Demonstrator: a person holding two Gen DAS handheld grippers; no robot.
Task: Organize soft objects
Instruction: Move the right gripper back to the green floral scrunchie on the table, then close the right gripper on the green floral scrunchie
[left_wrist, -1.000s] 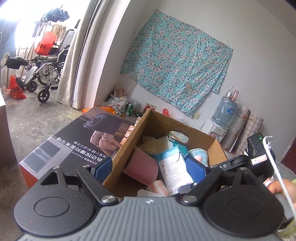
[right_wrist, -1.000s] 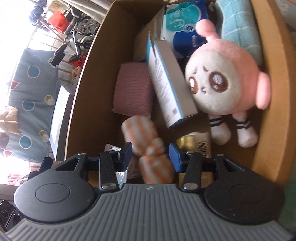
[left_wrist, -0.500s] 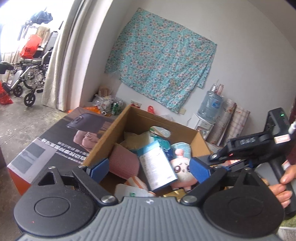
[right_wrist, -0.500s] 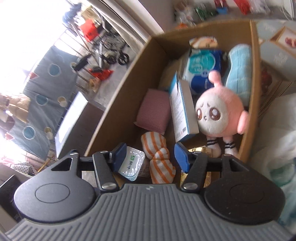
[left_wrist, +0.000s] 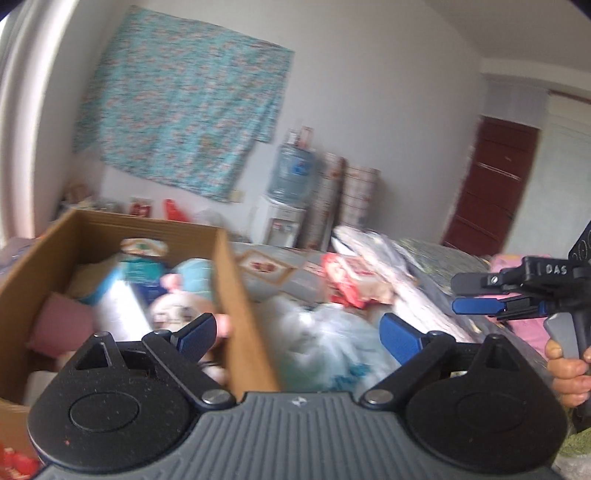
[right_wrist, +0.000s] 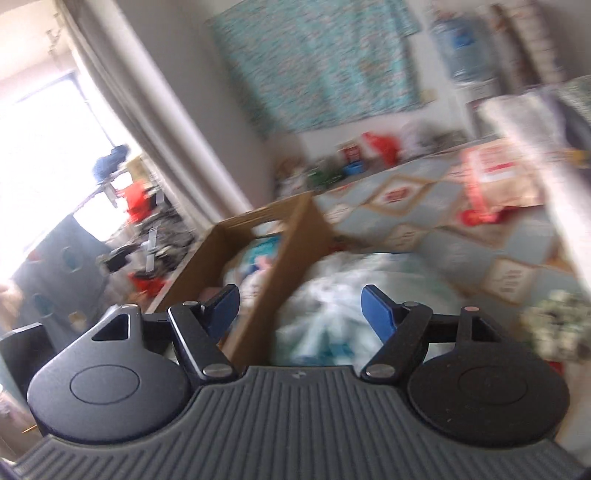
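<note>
A cardboard box (left_wrist: 236, 295) (right_wrist: 284, 266) stands at the left and holds soft things: a pink plush doll (left_wrist: 177, 310), a pink folded cloth (left_wrist: 61, 328) and a teal towel (left_wrist: 195, 273). A white and teal plastic-wrapped bundle (left_wrist: 325, 343) (right_wrist: 332, 310) lies just right of the box. My left gripper (left_wrist: 299, 334) is open and empty above the box's right wall and the bundle. My right gripper (right_wrist: 299, 308) is open and empty over the same spot. It also shows from the side in the left wrist view (left_wrist: 476, 305). Both views are blurred.
A patterned bedspread (right_wrist: 424, 221) carries a red and white package (left_wrist: 351, 280) (right_wrist: 495, 181). A water dispenser (left_wrist: 288, 199) stands by the far wall under a floral cloth (left_wrist: 184, 122). A curtain (right_wrist: 155, 122) and clutter are at the left.
Both grippers have pulled back and swung right, from over the box's contents toward its right wall and the bundle on the bed. The right gripper's view has lifted from looking down.
</note>
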